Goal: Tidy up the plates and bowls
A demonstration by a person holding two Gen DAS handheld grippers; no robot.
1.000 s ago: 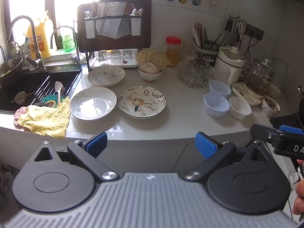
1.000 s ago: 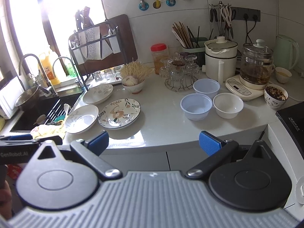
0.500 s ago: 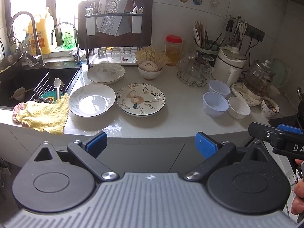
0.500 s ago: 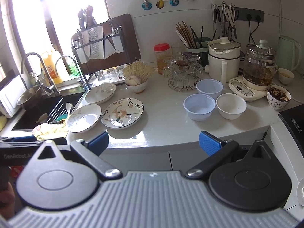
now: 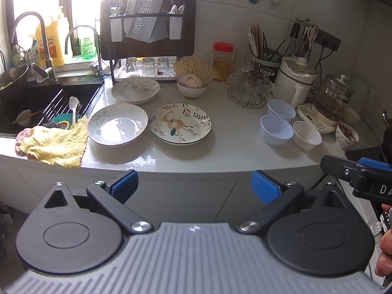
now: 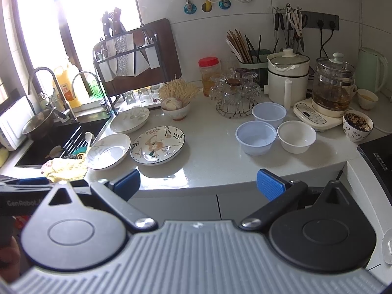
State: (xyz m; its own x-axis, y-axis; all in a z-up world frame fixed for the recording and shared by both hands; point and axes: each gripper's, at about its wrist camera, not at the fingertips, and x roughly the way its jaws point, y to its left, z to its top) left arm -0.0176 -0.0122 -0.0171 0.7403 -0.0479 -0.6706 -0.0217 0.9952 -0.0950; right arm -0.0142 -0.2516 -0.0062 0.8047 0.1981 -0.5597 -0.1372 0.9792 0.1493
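On the white counter (image 5: 232,147) lie three plates: a flowered plate (image 5: 180,123), a white plate (image 5: 117,127) to its left and another white plate (image 5: 135,90) behind. To the right stand two pale blue bowls (image 5: 276,129) (image 5: 281,110) and a white bowl (image 5: 307,134). The same plates (image 6: 156,144) and bowls (image 6: 256,137) show in the right wrist view. My left gripper (image 5: 194,186) is open and empty in front of the counter edge. My right gripper (image 6: 198,183) is open and empty, also short of the edge.
A sink (image 5: 46,103) with a yellow cloth (image 5: 56,144) lies at the left. A knife rack (image 5: 147,29), a garlic bowl (image 5: 192,87), a glass stand (image 5: 247,88), a cooker pot (image 5: 295,78), a glass kettle (image 5: 334,100) and a patterned cup (image 5: 346,136) line the back and right.
Both grippers have moved slightly; the counter scene has shifted a little in both views. Nothing on the counter has moved.
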